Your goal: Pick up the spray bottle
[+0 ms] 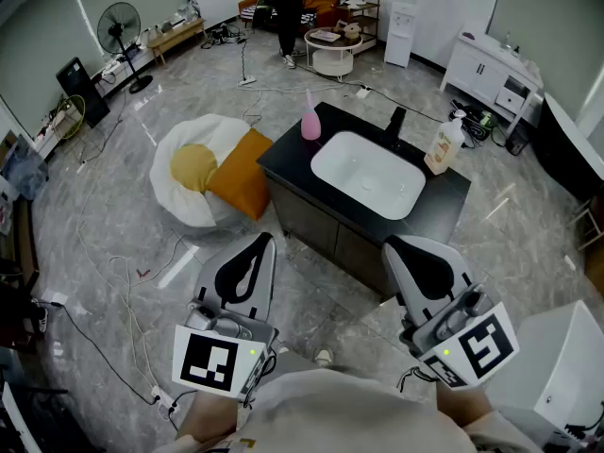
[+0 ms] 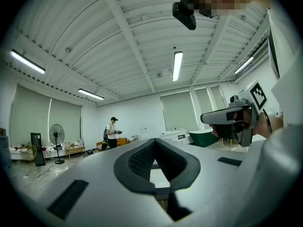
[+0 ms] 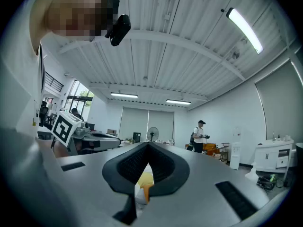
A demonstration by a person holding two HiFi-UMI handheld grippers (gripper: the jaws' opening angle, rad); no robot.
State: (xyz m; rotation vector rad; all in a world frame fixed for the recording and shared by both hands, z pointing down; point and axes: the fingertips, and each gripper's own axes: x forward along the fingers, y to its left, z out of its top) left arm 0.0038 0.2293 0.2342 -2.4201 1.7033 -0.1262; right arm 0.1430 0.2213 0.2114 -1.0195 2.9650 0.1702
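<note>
A black counter (image 1: pixel 288 154) with a white sink (image 1: pixel 366 175) stands ahead of me on the floor. A pink bottle with a narrow top (image 1: pixel 310 117) stands at its far left corner. A white bottle with an orange label (image 1: pixel 444 148) stands at the right end, beside the black tap (image 1: pixel 394 125). My left gripper (image 1: pixel 266 240) and right gripper (image 1: pixel 390 244) are held level, short of the counter's near edge and well apart from both bottles. Each has its jaws shut with nothing between them. In the gripper views, the left gripper (image 2: pixel 155 141) and right gripper (image 3: pixel 147 144) point across the room.
A white beanbag with yellow cushions (image 1: pixel 203 173) lies left of the counter. Cables (image 1: pixel 113 281) trail over the grey floor. A fan (image 1: pixel 121 28), a person (image 1: pixel 285 8), a round table (image 1: pixel 330 51) and a white cabinet (image 1: pixel 491 72) stand further back.
</note>
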